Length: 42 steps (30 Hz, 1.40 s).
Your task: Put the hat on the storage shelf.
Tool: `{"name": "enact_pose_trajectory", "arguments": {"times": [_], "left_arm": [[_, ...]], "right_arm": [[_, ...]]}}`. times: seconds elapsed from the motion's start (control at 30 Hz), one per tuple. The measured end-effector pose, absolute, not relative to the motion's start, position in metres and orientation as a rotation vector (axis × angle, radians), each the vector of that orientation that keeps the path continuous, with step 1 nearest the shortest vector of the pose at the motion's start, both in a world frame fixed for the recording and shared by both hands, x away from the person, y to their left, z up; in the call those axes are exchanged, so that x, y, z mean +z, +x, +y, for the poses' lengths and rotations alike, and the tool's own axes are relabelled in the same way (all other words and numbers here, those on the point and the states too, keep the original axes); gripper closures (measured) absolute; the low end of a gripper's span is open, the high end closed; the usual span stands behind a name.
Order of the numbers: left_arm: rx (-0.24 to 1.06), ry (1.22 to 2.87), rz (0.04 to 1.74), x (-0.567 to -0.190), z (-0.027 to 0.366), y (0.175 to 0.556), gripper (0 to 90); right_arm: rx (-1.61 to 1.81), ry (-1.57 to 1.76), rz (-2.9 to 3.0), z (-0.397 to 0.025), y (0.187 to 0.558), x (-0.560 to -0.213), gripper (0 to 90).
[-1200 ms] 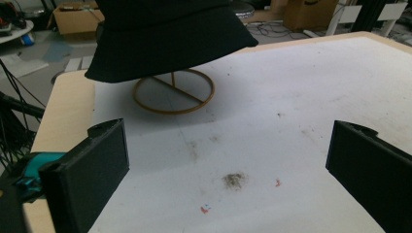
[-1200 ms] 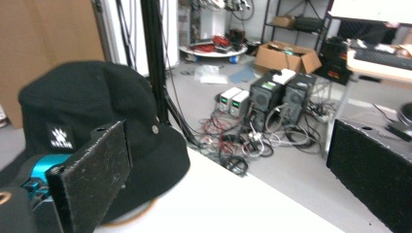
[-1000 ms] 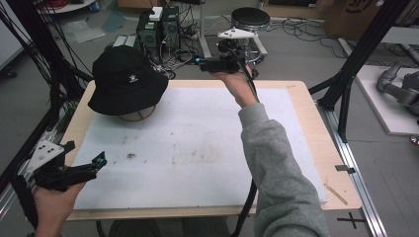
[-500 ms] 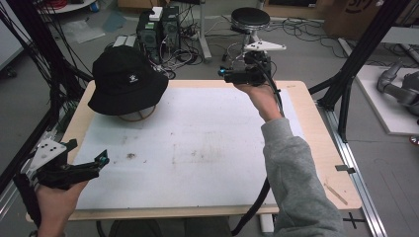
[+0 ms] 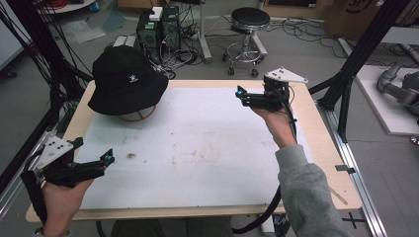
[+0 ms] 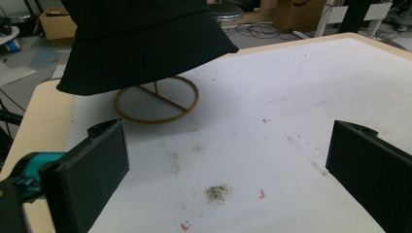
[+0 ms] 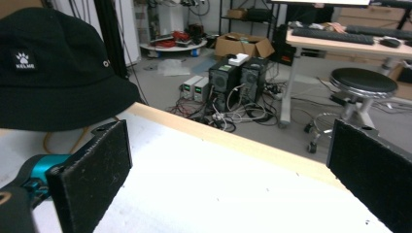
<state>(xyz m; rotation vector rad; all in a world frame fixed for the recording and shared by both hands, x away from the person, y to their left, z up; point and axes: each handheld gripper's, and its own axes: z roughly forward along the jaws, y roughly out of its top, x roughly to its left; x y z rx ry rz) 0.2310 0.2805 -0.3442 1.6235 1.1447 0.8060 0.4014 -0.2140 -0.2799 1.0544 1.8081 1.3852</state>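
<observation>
At about ten o'clock on the tabletop the black bucket hat sat on its round wire stand. The right hand-held gripper hovered at two o'clock, jaws spread and empty; the left hand-held gripper waited likewise at seven o'clock. A careless grab at the soft brim could, I judged, tip the light stand or drag the hat off.

A rectangular light wooden table carries a white mat covering most of its top, with bare wood along the edges. A round wooden-ringed stand sits on the mat near the far left corner, bearing a black bucket hat. Dark stains mark the mat toward the left edge.
</observation>
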Motion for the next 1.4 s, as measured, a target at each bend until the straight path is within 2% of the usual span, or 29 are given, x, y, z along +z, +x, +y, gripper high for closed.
{"name": "enact_pose_trajectory", "arguments": {"times": [0.57,1.07,1.4], "left_arm": [[0.822,1.603,1.148,-0.344,0.28,0.235,2.1],[0.817,1.593,1.147,-0.342,0.283,0.236,2.1],[0.82,1.589,1.146,-0.341,0.283,0.235,2.1]], "right_arm": [[1.376,1.097,1.68,-0.255,0.338,-0.308,2.1],[1.357,1.152,1.551,-0.272,0.298,-0.328,2.1],[1.338,1.13,1.563,-0.267,0.278,-0.334,2.1]]}}
